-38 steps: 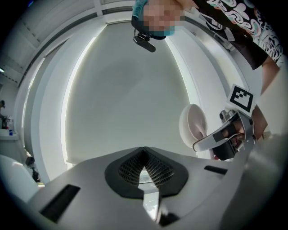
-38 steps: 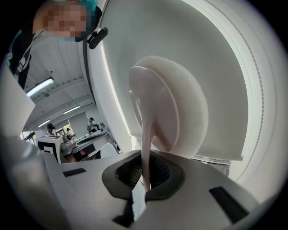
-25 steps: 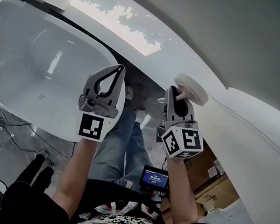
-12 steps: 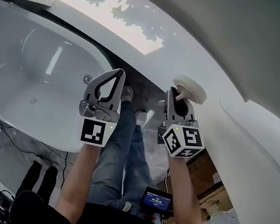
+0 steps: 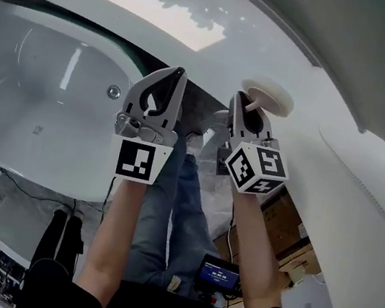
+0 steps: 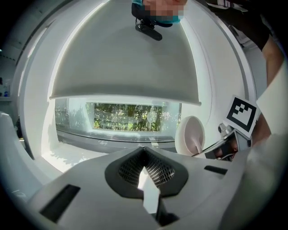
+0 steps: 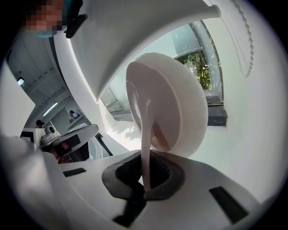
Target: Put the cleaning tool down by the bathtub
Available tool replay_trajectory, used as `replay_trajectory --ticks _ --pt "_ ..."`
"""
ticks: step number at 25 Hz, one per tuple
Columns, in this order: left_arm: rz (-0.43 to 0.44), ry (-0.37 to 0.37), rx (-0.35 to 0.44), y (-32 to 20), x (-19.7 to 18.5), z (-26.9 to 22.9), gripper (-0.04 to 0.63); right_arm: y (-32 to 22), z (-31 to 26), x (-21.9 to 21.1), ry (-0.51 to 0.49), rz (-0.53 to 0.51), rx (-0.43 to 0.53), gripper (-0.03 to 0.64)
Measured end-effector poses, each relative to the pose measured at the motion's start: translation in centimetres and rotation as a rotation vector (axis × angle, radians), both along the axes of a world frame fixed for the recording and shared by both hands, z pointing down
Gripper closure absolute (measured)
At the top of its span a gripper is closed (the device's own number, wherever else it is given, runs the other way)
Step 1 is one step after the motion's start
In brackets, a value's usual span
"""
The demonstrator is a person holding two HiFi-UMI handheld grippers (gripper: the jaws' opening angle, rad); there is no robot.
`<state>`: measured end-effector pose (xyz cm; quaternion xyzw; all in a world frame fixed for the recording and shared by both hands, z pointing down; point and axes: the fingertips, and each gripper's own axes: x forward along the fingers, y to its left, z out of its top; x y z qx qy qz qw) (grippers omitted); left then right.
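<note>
While the person's forearms reach out over their own jean-clad legs (image 5: pixel 178 206), both grippers point toward the gap between the bathtub (image 5: pixel 25 147) and a curved white wall (image 5: pixel 358 214) on the other side. The left gripper (image 5: pixel 177 74) has its jaws brought together at the tips with nothing between them; in its own view the left gripper (image 6: pixel 145 152) shows only a sliver of light through the dark meshed pads (image 6: pixel 161 170). The right gripper (image 5: pixel 242 107) is clamped on the cleaning tool (image 5: pixel 266 96) — a round white disc with a thin pale handle. In the right gripper view the jaws of the right gripper (image 7: pixel 146 179) pinch the lower end of that handle, and the cleaning tool (image 7: pixel 177 105) rises above them with its disc tilted and its face turned partly toward the camera. It rests on nothing that shows; it is held up in the air, just to the right of the tub's end in the head view. From the left gripper view the cleaning tool (image 6: pixel 191 134) appears to the right, beside the other gripper's marker cube (image 6: pixel 243 116). Ahead there is a window (image 6: pixel 130 116) with greenery behind it, under a lowered grey blind (image 6: pixel 123 58). Inside the tub a round metal fitting (image 5: pixel 114 91) sits on the wall. A small lit screen (image 5: pixel 219 271) hangs near the person's waist.
</note>
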<state>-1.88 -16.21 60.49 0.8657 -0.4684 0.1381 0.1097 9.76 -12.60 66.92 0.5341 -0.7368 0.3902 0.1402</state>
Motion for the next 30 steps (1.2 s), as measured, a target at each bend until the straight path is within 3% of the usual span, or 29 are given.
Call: replay_trajectory --ticks 2,5,7,10,16,21,26,30 --pt "0.0 0.021 -0.032 -0.4 0.6 0.7 0.586 -0.5 0.7 0.2 0.011 -0.003 0.004 0.592" --pt "-0.001 0.067 0.007 -1.5 1.7 0.8 0.585 -0.9 1.9 0.3 0.016 -0.004 0.006 0.592" --pt "0.024 0.042 -0.001 -1.1 2.6 1.8 0.586 0.0 2.8 0.9 0.022 0.002 -0.018 0.592" --pt "0.039 0.03 -0.046 -1.5 3.8 3.7 0.586 -0.3 4.0 1.9 0.021 0.025 -0.04 0.592" --pt "0.061 -0.002 -0.21 -1.6 5.3 8.3 0.586 -0.3 7.3 1.5 0.013 0.016 -0.112 0.592" --pt "0.058 0.009 -0.267 -1.6 5.0 10.2 0.586 -1.0 9.6 1.9 -0.037 0.071 -0.191 0.592" --pt "0.071 0.012 -0.295 -1.8 5.3 11.0 0.586 -2.4 11.6 1.7 -0.075 0.063 -0.256 0.592" --pt "0.052 0.037 -0.341 -2.7 5.3 12.2 0.586 -3.9 11.9 2.0 -0.076 0.076 -0.254 0.592"
